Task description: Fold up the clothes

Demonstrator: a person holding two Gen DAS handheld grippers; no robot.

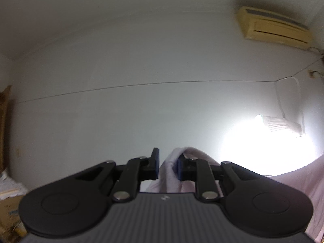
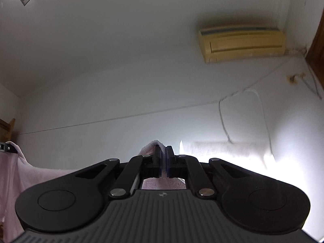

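Observation:
Both cameras point up at a white wall. A pale pink garment [image 1: 169, 172] fills the gap between my left gripper's [image 1: 168, 166] blue pads and drapes over the right finger [image 1: 183, 169]; the jaws are shut on this thick fold. More of the garment [image 1: 303, 184] hangs at the lower right. My right gripper [image 2: 166, 160] is shut on a thin edge of the same pink garment [image 2: 150, 148], which pokes up above the fingertips. The fabric [image 2: 30, 178] sags to the left, up to a black piece of the other gripper at the view's edge.
A yellowed air conditioner [image 2: 243, 42] is mounted high on the wall, with loose cables [image 2: 224, 121] below it. A very bright window with a striped curtain [image 1: 281, 125] lies to the right. Papers and a cardboard box [image 1: 9, 194] sit at the lower left.

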